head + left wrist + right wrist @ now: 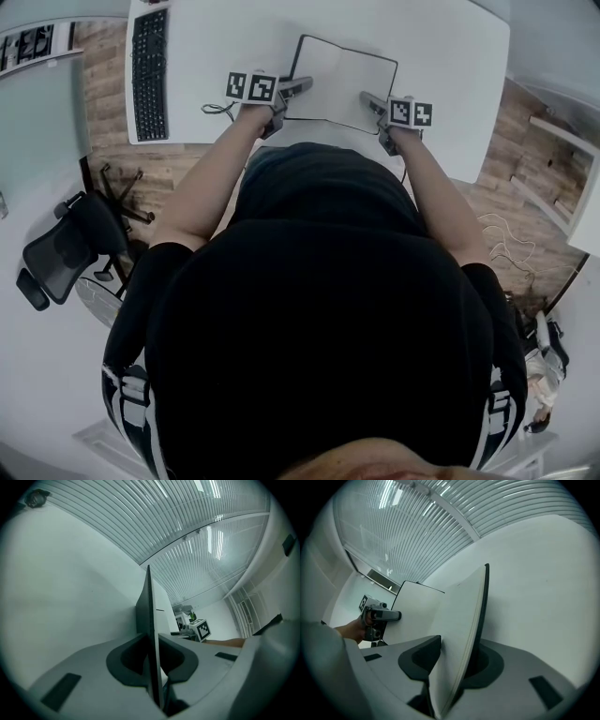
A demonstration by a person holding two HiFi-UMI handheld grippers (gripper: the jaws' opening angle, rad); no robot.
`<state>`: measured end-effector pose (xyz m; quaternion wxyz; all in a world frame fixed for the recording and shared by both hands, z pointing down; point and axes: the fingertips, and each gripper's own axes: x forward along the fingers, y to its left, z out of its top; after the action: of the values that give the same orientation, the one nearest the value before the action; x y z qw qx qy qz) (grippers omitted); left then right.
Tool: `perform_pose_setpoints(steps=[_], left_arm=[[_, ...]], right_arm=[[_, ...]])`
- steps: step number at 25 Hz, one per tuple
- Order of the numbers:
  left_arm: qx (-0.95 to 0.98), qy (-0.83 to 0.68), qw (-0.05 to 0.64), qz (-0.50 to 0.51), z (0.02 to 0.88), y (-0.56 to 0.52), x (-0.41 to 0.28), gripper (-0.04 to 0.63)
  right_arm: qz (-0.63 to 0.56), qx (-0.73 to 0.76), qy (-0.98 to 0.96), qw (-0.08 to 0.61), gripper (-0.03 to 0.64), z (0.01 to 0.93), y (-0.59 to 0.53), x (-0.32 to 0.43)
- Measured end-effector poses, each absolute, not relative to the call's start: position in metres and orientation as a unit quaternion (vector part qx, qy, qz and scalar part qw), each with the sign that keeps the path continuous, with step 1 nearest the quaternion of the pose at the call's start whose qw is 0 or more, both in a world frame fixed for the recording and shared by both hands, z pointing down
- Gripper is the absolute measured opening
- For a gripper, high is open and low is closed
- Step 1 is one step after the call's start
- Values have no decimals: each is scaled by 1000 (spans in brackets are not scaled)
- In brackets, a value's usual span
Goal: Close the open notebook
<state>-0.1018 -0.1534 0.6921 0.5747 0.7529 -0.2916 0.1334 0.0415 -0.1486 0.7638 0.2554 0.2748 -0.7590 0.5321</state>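
Closing not yet begun: the notebook [342,80] lay open on the table [450,56].
Your left gripper [307,85] pinched its left cover; your right gripper [367,98] stood wide around the right pages, not pressing. Next, probably: clamp and fold that half over.

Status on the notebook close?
Left gripper shut on left cover of notebook. Right gripper open, right-hand pages between its jaws. Not yet closed. Keyboard well off to the left.
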Motion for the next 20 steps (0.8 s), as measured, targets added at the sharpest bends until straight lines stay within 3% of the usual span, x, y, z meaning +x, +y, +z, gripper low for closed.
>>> perform_pose_setpoints(steps=[9, 20], left_arm=[[753, -293, 574, 131, 691, -157, -100, 51], [750, -310, 572, 125, 689, -158, -107, 51]], right_arm=[[499, 320, -756, 278, 196, 765, -154, 63], [475, 357, -752, 284, 196, 767, -155, 92]])
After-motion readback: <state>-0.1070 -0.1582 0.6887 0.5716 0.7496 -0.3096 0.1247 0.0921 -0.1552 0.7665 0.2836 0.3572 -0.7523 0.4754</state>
